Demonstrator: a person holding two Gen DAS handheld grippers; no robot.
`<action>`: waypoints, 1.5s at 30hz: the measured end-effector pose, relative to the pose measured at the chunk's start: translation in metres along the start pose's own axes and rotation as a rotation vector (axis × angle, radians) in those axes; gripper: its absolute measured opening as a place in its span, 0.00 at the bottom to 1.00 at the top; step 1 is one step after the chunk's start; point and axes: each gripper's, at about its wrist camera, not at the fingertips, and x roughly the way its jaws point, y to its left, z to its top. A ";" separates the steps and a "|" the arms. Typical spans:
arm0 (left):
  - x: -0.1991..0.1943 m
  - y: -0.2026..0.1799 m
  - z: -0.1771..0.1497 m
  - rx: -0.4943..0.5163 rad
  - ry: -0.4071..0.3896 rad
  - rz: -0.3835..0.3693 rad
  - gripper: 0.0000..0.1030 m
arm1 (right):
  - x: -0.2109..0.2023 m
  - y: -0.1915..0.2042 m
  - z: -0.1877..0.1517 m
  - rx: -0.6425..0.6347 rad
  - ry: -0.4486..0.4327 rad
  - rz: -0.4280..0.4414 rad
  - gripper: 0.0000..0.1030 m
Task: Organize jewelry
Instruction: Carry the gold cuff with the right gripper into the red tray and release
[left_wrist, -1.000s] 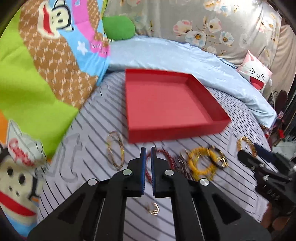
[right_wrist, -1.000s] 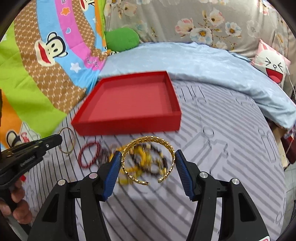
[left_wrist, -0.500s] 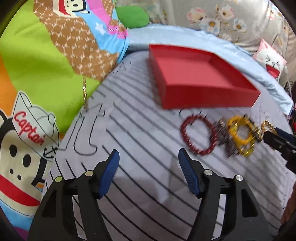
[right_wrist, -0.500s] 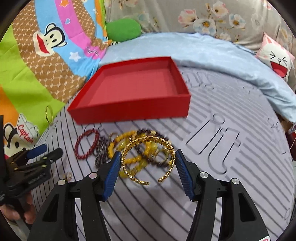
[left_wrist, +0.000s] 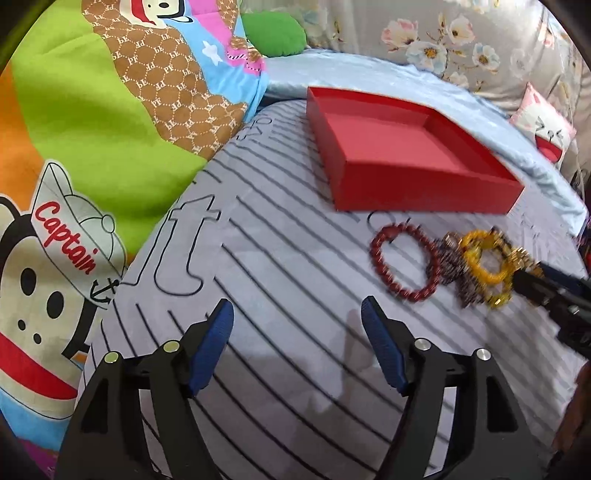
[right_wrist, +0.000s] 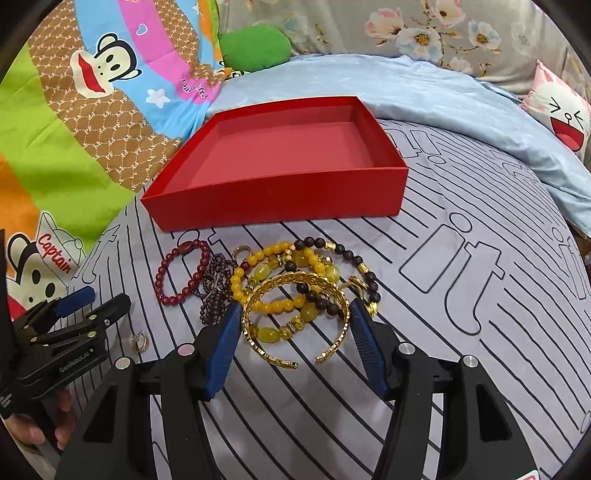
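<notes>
On striped sheet (left_wrist: 280, 258) | left tool (left_wrist: 297, 345) now spread, empty | right tool (right_wrist: 293, 334) still pinching gold cuff (right_wrist: 295, 317)

The left gripper (left_wrist: 297, 345) has its fingers spread wide, empty. The right gripper (right_wrist: 295, 332) has its fingers closed against a gold bangle (right_wrist: 295, 317).
</notes>
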 end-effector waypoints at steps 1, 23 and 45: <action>-0.003 -0.001 0.005 -0.004 -0.011 -0.006 0.66 | 0.000 0.000 0.002 -0.003 -0.004 -0.003 0.55; 0.044 -0.058 0.157 0.143 -0.143 -0.042 0.66 | 0.059 -0.013 0.168 -0.030 -0.077 -0.003 0.55; 0.115 -0.073 0.212 0.120 -0.038 -0.030 0.66 | 0.140 -0.026 0.230 -0.040 0.033 0.017 0.58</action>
